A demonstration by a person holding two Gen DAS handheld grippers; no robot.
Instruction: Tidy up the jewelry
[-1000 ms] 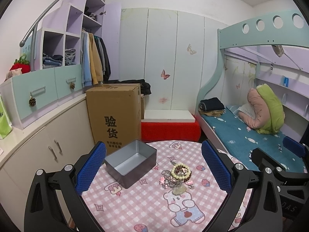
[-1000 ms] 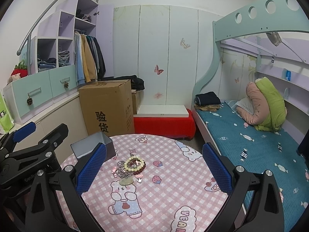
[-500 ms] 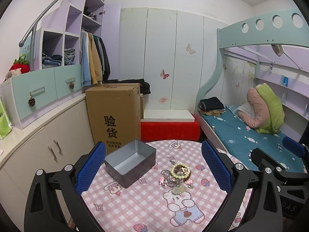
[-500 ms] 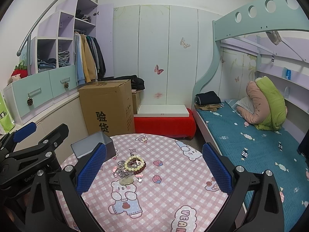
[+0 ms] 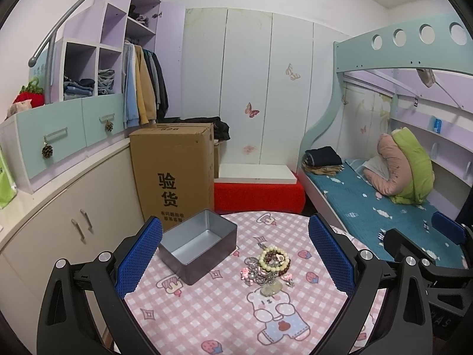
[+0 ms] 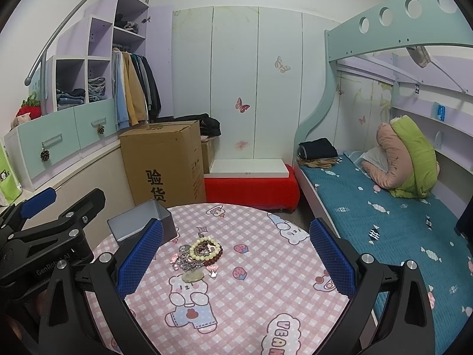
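Both grippers wide, empty: left gripper (image 5: 235,259), right gripper (image 6: 236,261). Jewelry heap (image 5: 269,269) on round table (image 5: 207,319), just right of open metal tin (image 5: 197,248). Likely light, tangly, slippery. Pinch pearl bracelet (image 6: 206,247) rim first; chains may drag along.

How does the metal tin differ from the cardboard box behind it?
The metal tin is grey, low and open-topped with nothing visible inside; the cardboard box is brown, tall, closed and printed with black characters. The tin sits on the pink checked table; the box stands beyond the table. Both are rectangular.
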